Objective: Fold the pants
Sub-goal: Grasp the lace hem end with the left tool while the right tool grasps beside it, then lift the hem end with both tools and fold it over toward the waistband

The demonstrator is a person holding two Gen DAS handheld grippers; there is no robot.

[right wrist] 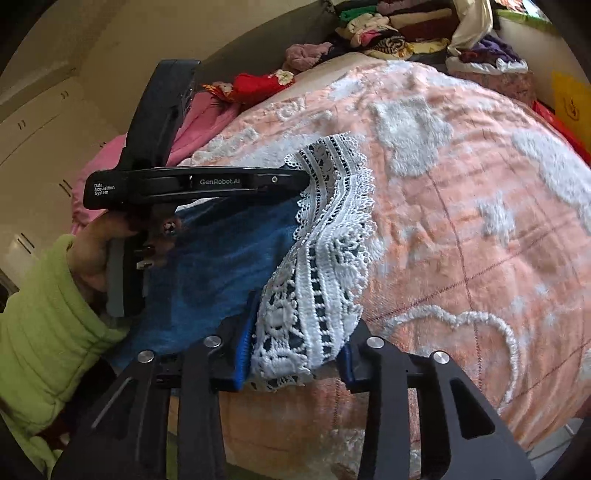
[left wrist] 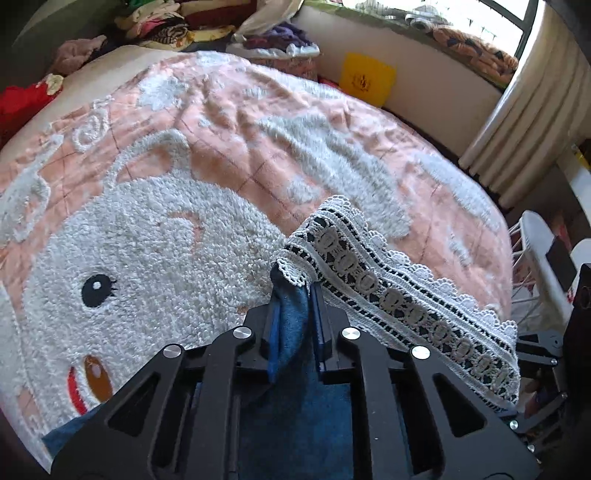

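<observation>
Pants (left wrist: 291, 325): soft blue cloth, white openwork lace trim (left wrist: 406, 295). Bedspread (left wrist: 184, 221): fuzzy tufted pink-white fabric.

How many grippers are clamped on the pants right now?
2. The left gripper pinches the blue pants with white lace hem at one hem corner; the right gripper grips the lace at the other corner. Both hold them above the pink plush blanket.

A home bedroom: a bed under a pink cartoon blanket (left wrist: 229, 122), piles of folded clothes (left wrist: 166, 22) at its far end, a curtained window (left wrist: 524, 107) far right, cupboards (right wrist: 40, 140) left.
</observation>
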